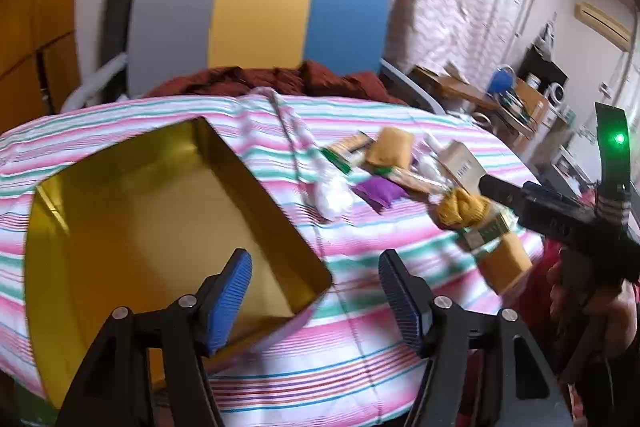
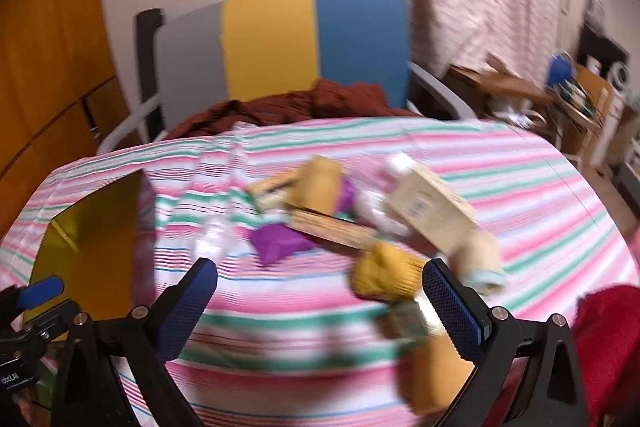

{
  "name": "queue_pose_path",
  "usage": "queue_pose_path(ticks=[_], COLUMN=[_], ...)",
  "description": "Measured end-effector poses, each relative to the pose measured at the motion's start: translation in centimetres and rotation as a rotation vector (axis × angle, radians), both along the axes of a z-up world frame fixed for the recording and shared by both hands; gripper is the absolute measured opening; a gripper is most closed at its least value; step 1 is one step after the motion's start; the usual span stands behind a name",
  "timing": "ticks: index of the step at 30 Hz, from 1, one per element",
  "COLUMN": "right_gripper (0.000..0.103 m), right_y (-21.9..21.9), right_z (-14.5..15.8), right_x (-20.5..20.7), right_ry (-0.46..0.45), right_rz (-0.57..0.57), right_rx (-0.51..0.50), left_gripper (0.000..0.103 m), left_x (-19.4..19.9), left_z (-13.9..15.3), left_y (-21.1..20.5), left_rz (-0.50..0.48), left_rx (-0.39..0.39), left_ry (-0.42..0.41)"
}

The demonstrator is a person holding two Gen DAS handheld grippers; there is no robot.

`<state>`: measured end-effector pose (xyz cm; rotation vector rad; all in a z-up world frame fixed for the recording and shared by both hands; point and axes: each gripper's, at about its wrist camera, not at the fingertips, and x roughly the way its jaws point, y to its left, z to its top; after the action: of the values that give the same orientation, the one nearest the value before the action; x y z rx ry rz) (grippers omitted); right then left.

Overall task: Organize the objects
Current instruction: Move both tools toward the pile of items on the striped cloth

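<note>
Your left gripper [image 1: 316, 291] stands with its blue pads [image 1: 232, 299] spread wide and nothing between them, poised over the near corner of the gold tin [image 1: 132, 219], which sits open and, as far as can be seen, unfilled at 9 o'clock on the striped cloth [image 1: 360, 355]. Your right gripper [image 2: 320, 307] is likewise parted and empty, its right pad just beside the mustard knitted bundle [image 2: 384, 271] at 1 o'clock; contact cannot be confirmed through the blur. The items to be organised lie heaped at 12 to 2 o'clock of that gripper: a purple pouch [image 2: 280, 241], a pale carton [image 2: 432, 215], a wooden strip [image 2: 332, 227], a clear wrapped packet [image 2: 212, 243]. They overlap, so closing on one risks dragging a neighbour. The bundle is soft and will likely compress and slip from a shallow pinch. Several pieces sit close to the table's near-right edge; a sweeping approach could push them off. The left finger hangs close to the tin's wall, and a careless drop could tip or shove it.
</note>
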<state>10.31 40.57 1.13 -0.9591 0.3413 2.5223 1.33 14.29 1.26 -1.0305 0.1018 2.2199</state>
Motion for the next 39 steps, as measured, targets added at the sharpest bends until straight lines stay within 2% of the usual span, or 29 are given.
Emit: queue_pose_path(ticks=[6, 11, 17, 21, 24, 26, 33, 39], right_gripper=[0.103, 0.103, 0.103, 0.103, 0.103, 0.103, 0.103, 0.103], right_y=[5.2, 8.5, 11.4, 11.9, 12.0, 12.1, 12.6, 13.5], right_z=[1.0, 2.6, 2.4, 1.9, 1.8, 1.8, 1.8, 2.1], right_x=[3.6, 6.2, 8.7, 9.2, 9.4, 9.7, 10.6, 12.0], right_ry=[0.023, 0.052, 0.072, 0.067, 0.065, 0.067, 0.036, 0.034], right_rz=[-0.124, -0.228, -0.312, -0.316, -0.309, -0.305, -0.293, -0.318], right_rx=[-0.126, -0.107, -0.153, -0.172, -0.165, -0.161, -0.115, -0.097], left_gripper=[0.079, 0.082, 0.081, 0.081, 0.081, 0.081, 0.081, 0.081], left_x=[0.7, 0.3, 0.6, 1.2, 0.7, 0.5, 1.8, 2.0], left_z=[-0.6, -1.2, -2.5, -2.8, -3.5, -3.7, -2.9, -3.4], left_y=[2.2, 4.7, 8.1, 10.5, 12.5, 13.6, 19.1, 23.4], left_rz=[-0.074, -0.114, -0.207, -0.293, -0.360, -0.368, -0.438, -0.435], left_rx=[-0.017, -0.038, -0.055, -0.036, 0.038, 0.068, 0.061, 0.040], left_ry=[-0.015, -0.055, -0.143, -0.191, -0.311, -0.355, -0.321, -0.394])
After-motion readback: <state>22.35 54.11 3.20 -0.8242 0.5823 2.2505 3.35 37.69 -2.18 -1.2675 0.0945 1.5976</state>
